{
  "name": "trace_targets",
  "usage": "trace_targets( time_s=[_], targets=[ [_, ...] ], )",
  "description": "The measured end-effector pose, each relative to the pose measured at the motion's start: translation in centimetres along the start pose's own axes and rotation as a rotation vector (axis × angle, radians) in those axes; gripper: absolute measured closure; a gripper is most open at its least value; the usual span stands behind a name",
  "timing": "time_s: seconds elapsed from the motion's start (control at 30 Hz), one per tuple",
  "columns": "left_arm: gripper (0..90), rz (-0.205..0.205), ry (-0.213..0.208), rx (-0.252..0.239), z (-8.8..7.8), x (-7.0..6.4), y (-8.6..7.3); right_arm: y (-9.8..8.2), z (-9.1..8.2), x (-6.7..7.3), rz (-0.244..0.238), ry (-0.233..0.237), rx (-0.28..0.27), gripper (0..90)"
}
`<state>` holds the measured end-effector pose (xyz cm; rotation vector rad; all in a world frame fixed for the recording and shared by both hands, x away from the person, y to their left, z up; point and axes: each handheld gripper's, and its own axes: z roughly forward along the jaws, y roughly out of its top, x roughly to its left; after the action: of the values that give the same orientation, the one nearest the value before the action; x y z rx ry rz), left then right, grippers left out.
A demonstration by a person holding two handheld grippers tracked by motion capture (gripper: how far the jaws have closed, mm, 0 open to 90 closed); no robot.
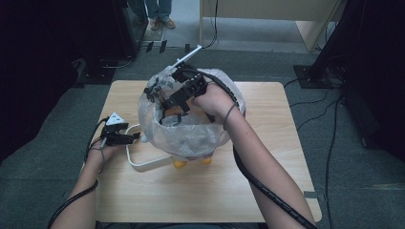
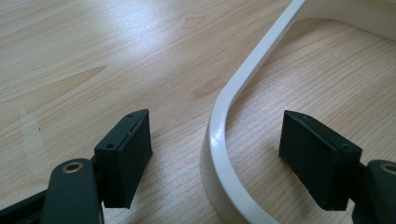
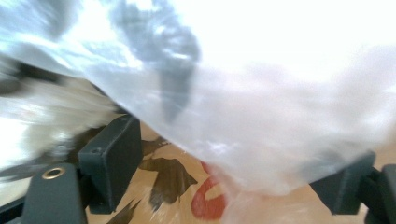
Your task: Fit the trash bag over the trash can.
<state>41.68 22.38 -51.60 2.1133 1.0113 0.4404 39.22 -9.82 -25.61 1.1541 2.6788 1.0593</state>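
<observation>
White plastic basket handle (image 2: pixel 224 140) lies on the wooden table (image 1: pixel 200 191) at lower left of the high view, between the parted, unclenched jaws of the left gripper (image 1: pixel 125 138), probably steadying the basket. Farther up, at centre, the right gripper (image 1: pixel 167 107) reaches into the clear plastic bag (image 1: pixel 191 131) lining it, its jaws spread around loose film without pinching, apparently to settle the liner.

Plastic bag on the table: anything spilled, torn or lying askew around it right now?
No tear or spill visible. The plastic bag stands open with the right gripper inside. Two orange things peek out under its near edge. The white band lies between the left gripper's open jaws.
</observation>
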Motion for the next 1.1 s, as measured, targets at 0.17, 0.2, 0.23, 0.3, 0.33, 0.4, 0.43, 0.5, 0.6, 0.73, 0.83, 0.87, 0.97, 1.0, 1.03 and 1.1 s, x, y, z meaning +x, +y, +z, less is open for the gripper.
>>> trace_targets(
  time_s=[0.17,0.2,0.23,0.3,0.33,0.4,0.43,0.5,0.6,0.73,0.83,0.87,0.97,1.0,1.03,1.1],
  targets=[
    [25.4,0.003,0.003,0.000,0.0,0.0,0.0,0.3,-2.7,0.0,-0.032,0.015,-0.027,18.6],
    [25.4,0.003,0.003,0.000,0.0,0.0,0.0,0.3,-3.3,0.0,-0.046,0.014,-0.035,18.6],
    [25.4,0.003,0.003,0.000,0.0,0.0,0.0,0.3,-3.3,0.0,-0.046,0.014,-0.035,18.6],
    [25.4,0.003,0.003,0.000,0.0,0.0,0.0,0.3,-4.7,-0.4,-0.063,0.005,-0.064,18.5],
    [25.4,0.003,0.003,0.000,0.0,0.0,0.0,0.2,-5.5,-0.9,-0.073,-0.010,-0.101,18.1],
    [25.5,0.003,0.003,0.000,0.0,0.0,0.0,0.2,-5.8,-1.4,-0.068,-0.034,-0.129,18.1],
    [25.5,0.003,0.003,-0.001,0.0,0.0,0.0,0.2,-5.8,-1.7,-0.058,-0.037,-0.137,18.1],
    [25.4,0.003,0.004,0.000,0.0,-0.1,0.0,0.3,-5.4,-2.1,-0.060,-0.051,-0.152,18.1],
    [25.5,0.003,0.004,0.000,0.0,0.0,0.0,0.8,-4.3,-2.3,-0.087,-0.081,-0.148,17.6],
    [25.4,0.002,0.003,0.000,0.0,0.0,0.0,1.8,-3.8,-1.9,-0.150,-0.116,-0.121,17.3],
    [25.5,-0.004,-0.002,-0.001,0.0,0.0,0.0,2.4,-3.8,-1.4,-0.126,-0.104,-0.155,16.8],
    [25.5,-0.005,-0.002,-0.001,0.0,0.0,0.0,2.6,-3.8,-1.2,-0.135,-0.103,-0.156,16.2],
    [25.4,0.003,0.003,0.000,0.0,0.0,0.0,3.2,-3.4,-0.9,-0.148,-0.122,-0.153,16.2],
    [25.4,0.003,0.004,0.000,0.0,-0.1,0.0,3.4,-3.1,-0.9,-0.143,-0.127,-0.149,16.2],
    [25.4,0.003,0.003,0.000,0.0,0.0,0.0,3.6,-2.7,-1.0,-0.137,-0.128,-0.138,16.2],
    [25.4,0.002,0.001,0.000,0.0,0.0,0.0,3.7,-1.9,-0.9,-0.133,-0.120,-0.117,15.7]
  ],
)
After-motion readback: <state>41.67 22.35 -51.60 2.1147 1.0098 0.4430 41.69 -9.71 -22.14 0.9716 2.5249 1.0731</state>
